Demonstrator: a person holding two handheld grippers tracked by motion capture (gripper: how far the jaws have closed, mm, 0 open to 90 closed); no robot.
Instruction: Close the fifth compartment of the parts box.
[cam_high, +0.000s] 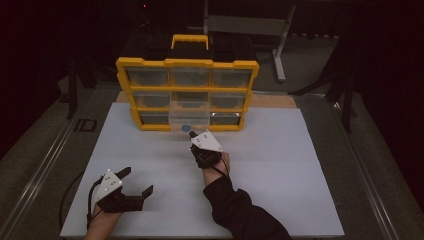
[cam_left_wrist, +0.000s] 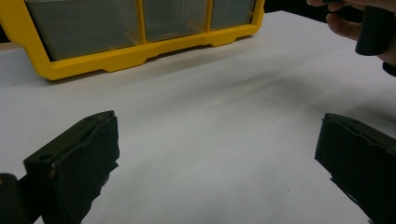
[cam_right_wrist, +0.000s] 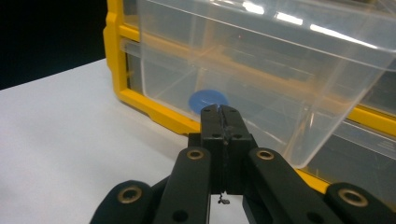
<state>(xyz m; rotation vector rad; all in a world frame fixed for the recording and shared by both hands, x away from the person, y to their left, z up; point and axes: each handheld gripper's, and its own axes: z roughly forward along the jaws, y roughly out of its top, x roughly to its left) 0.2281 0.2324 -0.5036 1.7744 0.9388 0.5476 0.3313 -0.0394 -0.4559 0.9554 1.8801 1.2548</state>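
White worktop (cam_high: 150, 150) carries a yellow organiser (cam_high: 187, 92) whose clear drawer (cam_right_wrist: 261, 60), half pulled out, looks light, slick and thin-walled, best nudged at its front lip by the closed right claw (cam_right_wrist: 221, 109), while the left claw (cam_high: 137, 182) gapes empty.

The left gripper (cam_high: 134, 184) rests low at the near left of the scene, its two black jaws spread wide apart and pointing to the right and slightly far. The right gripper (cam_high: 191, 134) reaches toward the far middle, its jaws pressed together. The right forearm, in a dark sleeve (cam_high: 240, 212), angles in from the near edge.
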